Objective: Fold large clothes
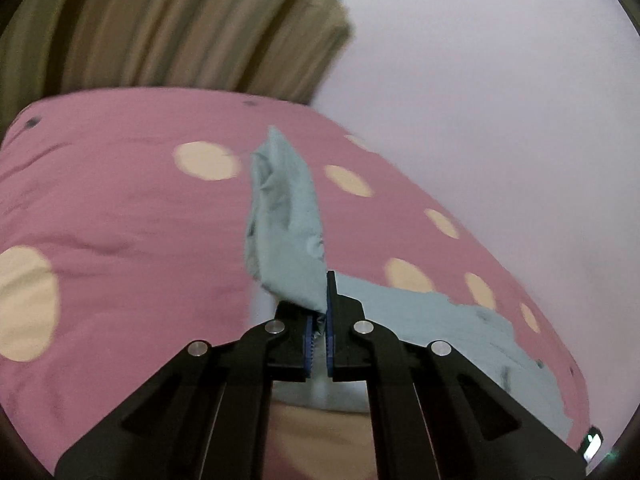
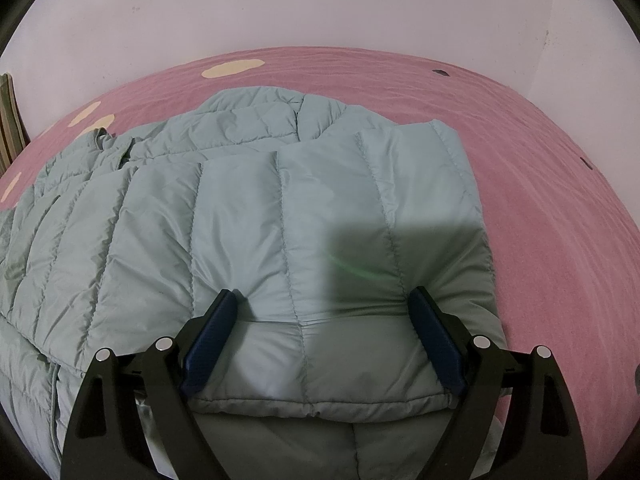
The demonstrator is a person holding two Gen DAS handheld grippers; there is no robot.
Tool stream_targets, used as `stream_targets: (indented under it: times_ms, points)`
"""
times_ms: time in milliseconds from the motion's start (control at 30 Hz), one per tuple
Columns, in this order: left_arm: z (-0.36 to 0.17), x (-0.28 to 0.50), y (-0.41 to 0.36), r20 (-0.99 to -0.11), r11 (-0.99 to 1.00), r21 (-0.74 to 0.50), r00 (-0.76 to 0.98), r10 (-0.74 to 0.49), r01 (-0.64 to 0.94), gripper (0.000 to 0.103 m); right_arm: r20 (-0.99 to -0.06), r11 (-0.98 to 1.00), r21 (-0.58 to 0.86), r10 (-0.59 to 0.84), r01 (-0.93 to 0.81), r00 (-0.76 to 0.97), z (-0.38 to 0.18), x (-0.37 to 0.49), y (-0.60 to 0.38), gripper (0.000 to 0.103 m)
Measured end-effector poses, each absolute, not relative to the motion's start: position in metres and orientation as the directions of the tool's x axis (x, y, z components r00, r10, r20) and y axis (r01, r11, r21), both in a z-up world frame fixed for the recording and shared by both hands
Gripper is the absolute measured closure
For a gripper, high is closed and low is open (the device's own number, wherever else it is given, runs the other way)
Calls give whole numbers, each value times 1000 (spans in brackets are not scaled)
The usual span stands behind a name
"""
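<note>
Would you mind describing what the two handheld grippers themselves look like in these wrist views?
Both share one design. The left gripper has matte black angular linkage arms joined by round silver pins, and black fingers faced with ridged dark blue pads. The right gripper shows the same black linkage and silver pins, with longer-looking textured navy pads. No cables, markings, sleeves or hands are visible.

Bed (image 2: 540,208) covered in a pink sheet (image 1: 120,208) with cream dots and a few small dark marks. Plain pale wall (image 2: 280,8) behind it, corner seam at right. Beige-brown striped curtain (image 1: 180,28) hangs at bed's far left. Dim, even indoor light.
</note>
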State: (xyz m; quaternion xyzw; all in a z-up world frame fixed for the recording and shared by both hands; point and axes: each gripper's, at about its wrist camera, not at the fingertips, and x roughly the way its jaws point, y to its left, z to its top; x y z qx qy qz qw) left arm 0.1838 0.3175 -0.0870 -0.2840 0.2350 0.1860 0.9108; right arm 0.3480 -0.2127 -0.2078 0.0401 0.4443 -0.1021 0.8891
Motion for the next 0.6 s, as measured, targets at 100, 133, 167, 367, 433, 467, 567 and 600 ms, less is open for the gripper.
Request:
stream_targets:
  times_ms: [100, 133, 167, 367, 433, 467, 567, 600]
  points:
    - [-75, 208, 277, -522, 817, -421, 842, 137, -394, 99, -798, 976, -16, -144, 217, 585, -207, 349, -214, 17]
    - [-74, 215, 265, -521, 829, -416, 845, 120, -374, 99, -798, 976, -16, -143, 217, 586, -207, 349, -214, 17]
    - [-71, 227, 244, -521, 851, -403, 848, 90, -338, 99, -798, 976, -15, -142, 217, 585, -207, 349, -214, 17]
    - [-70, 278, 148, -537, 918, -352, 843, -38, -182, 99, -798, 976, -14, -143, 218, 585, -207, 349, -214, 17]
    - [-74, 293, 114, -546, 935, -329, 834, -76, -131, 99, -798, 976, -14, -142, 218, 586, -207, 349, -214, 17]
    - [-76, 298, 103, -552, 939, -326, 829, -92, -113, 99, -798, 976, -13, -142, 218, 586, -207, 349, -214, 17]
    - [-85, 319, 57, -575, 949, -313, 803, -153, -44, 99, -798, 976, -14, -143, 219, 586, -207, 348, -214, 17]
    - [-88, 326, 41, -584, 953, -302, 794, -167, -22, 99, -798, 976, -14, -143, 219, 586, -207, 349, -214, 17]
